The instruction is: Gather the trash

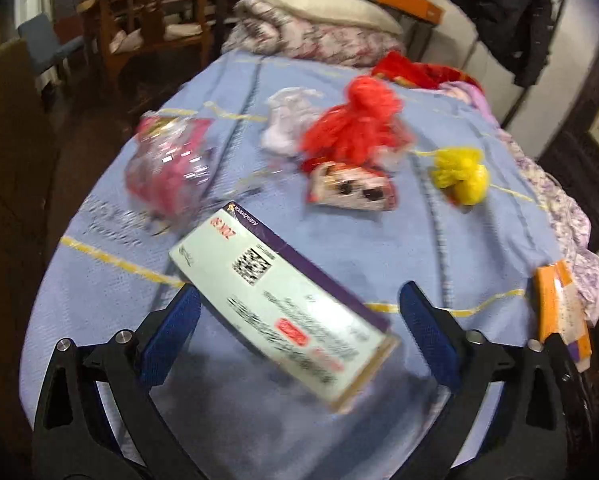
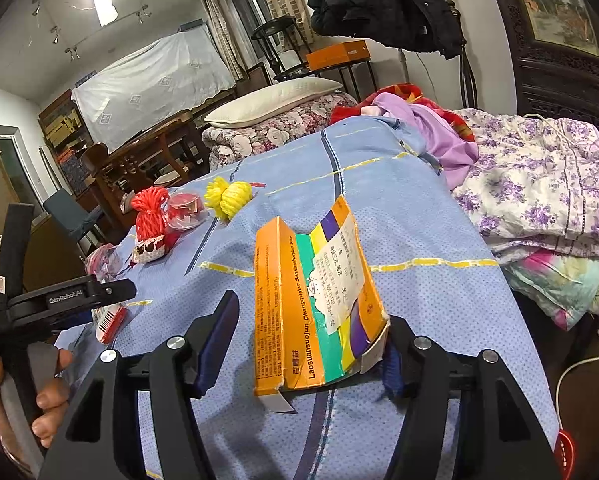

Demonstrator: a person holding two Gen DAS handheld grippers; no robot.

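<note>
Left tongs (image 1: 299, 312) spread, straddling white medicine box (image 1: 283, 304) for pickup; right tongs (image 2: 311, 344) bracket orange carton (image 2: 299, 312), grip unclear; both likely trash.

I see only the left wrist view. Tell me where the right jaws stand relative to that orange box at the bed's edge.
Observer: The right gripper straddles the orange box; its jaws are open, with a clear gap on the box's left side.
Operator: Report the state of the box's near end.
Observer: Its white end flaps hang open onto the blue bedspread.
Operator: Say what shows of my left gripper from there.
Observer: A hand grips the handle of the left gripper at the picture's left edge.
</note>
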